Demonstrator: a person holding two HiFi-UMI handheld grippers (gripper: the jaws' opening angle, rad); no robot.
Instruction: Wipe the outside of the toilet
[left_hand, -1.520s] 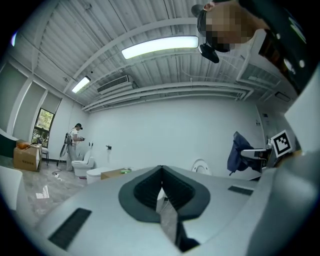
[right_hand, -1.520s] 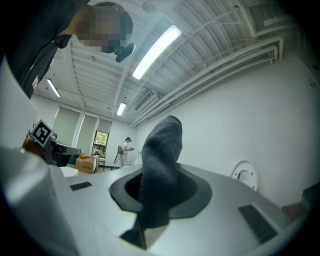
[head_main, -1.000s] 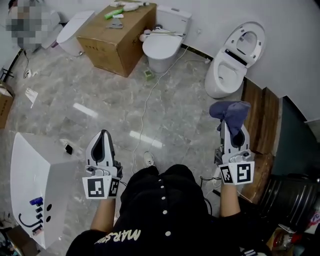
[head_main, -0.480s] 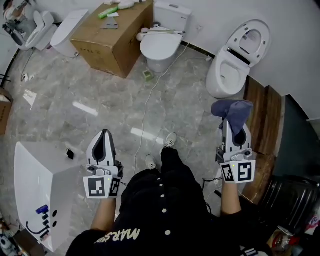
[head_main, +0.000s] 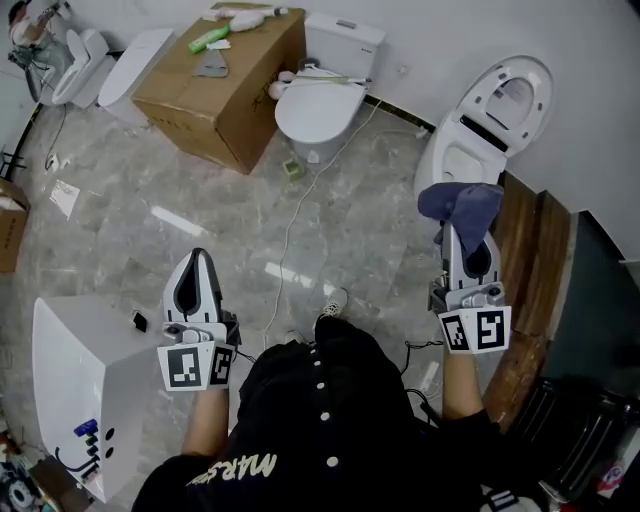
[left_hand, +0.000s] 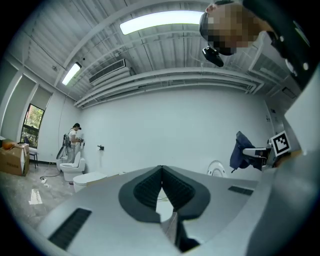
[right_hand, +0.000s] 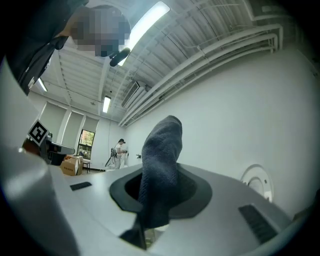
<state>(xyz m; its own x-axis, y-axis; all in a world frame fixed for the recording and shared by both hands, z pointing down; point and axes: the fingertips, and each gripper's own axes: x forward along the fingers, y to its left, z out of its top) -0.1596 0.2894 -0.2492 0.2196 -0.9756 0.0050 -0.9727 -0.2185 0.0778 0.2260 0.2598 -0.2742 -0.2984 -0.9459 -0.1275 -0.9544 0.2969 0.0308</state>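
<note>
Blue cloth is clenched in the fingers of the right gripper near the open toilet, with floor free between. The left gripper is closed, empty. The ceiling is shown only by the gripper views.

toilet partly behind cloth, carton clutter — indistinct

White toilet sits against the wall, lid up, bowl open. The dark blue cloth is bunched, pinched in the right gripper, close to that toilet.
</note>
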